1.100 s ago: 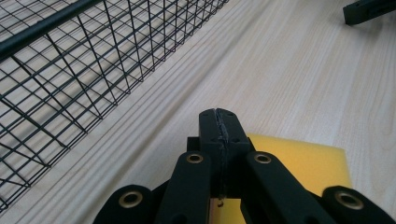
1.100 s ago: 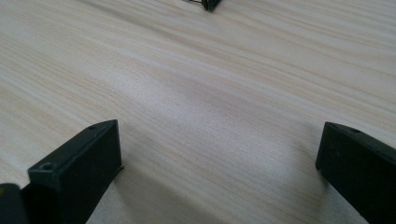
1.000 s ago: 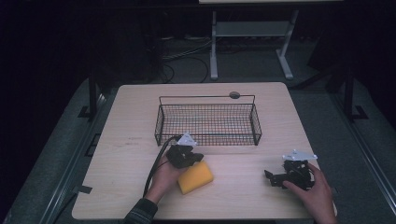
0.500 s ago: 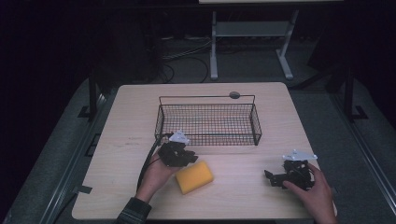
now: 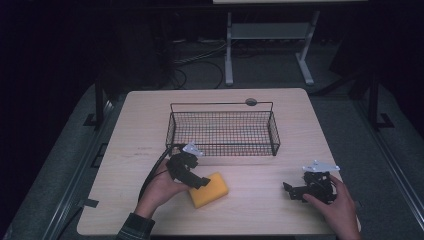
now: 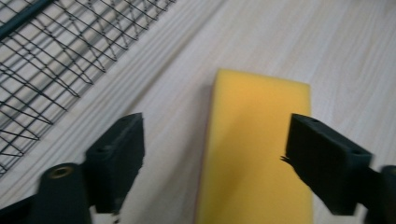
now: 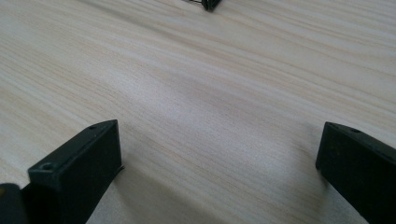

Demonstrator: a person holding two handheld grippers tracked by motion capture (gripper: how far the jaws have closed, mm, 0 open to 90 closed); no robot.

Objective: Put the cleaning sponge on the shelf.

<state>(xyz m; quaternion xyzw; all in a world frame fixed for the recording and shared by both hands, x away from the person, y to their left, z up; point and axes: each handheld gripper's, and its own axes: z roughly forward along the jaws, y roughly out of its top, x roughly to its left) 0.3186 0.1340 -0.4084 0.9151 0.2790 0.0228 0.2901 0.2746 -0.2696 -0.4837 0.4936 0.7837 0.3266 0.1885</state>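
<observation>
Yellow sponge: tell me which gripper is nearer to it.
Left. The left gripper hangs right over the yellow sponge, open fingers either side. The right gripper rests far off across the table.

Wire basket (image 5: 223, 131) blocks table (image 5: 280, 210) rear; sponge (image 5: 209, 189) front-left; bare wood between claws.

A black wire basket (image 5: 223, 127) is sitting mid-frame on the light wooden table (image 5: 300, 125). A white metal stand (image 5: 267, 37) is standing at upper centre, cables (image 5: 195, 62) trailing beside it.
</observation>
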